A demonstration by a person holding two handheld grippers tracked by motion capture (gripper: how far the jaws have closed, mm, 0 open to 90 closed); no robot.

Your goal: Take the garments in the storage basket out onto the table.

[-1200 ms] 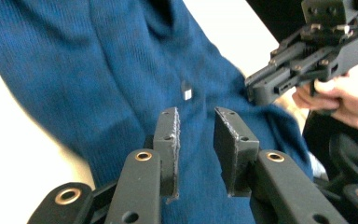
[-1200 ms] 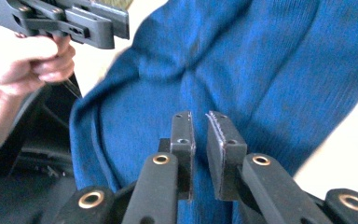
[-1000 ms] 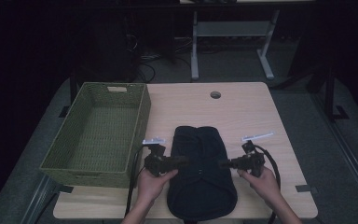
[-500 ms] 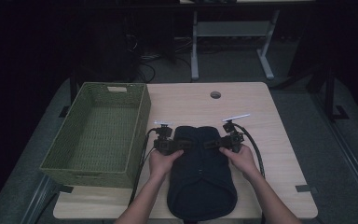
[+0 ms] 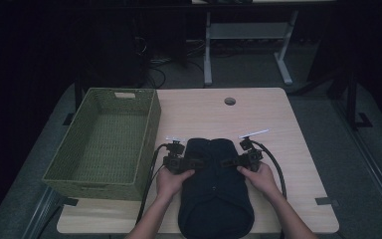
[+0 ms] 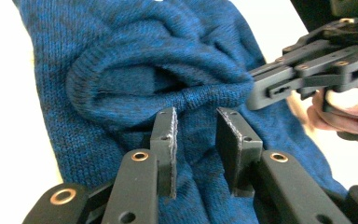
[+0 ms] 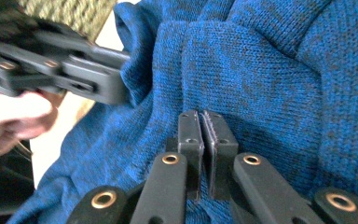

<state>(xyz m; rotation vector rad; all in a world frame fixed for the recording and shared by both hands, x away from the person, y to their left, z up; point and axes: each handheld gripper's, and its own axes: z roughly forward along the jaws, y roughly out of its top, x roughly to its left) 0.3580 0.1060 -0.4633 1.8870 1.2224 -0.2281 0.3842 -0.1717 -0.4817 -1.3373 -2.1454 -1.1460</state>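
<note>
A dark blue knitted sweater [image 5: 214,199] lies folded on the table's near half. My left gripper [image 5: 195,163] rests on its left side and my right gripper [image 5: 229,162] on its right, jaws pointing at each other. In the left gripper view my left gripper [image 6: 196,114] is open, with a bunched roll of the sweater [image 6: 121,46] at its tips. In the right gripper view my right gripper [image 7: 201,114] is shut, lying against the sweater [image 7: 261,70]; no knit shows between its pads. Each view shows the other gripper: the right gripper [image 6: 261,88] and the left gripper [image 7: 116,88].
An empty green woven basket [image 5: 149,124] stands on the left part of the wooden table [image 5: 278,124]. A round cable hole [image 5: 230,101] sits near the far edge. Cables trail from both grippers toward the front edge. Beyond the table is a dark floor with a desk frame.
Both hands moved up from the sweater's lower sides and inward onto its upper part. The grippers now face each other, closer together than a second ago.
</note>
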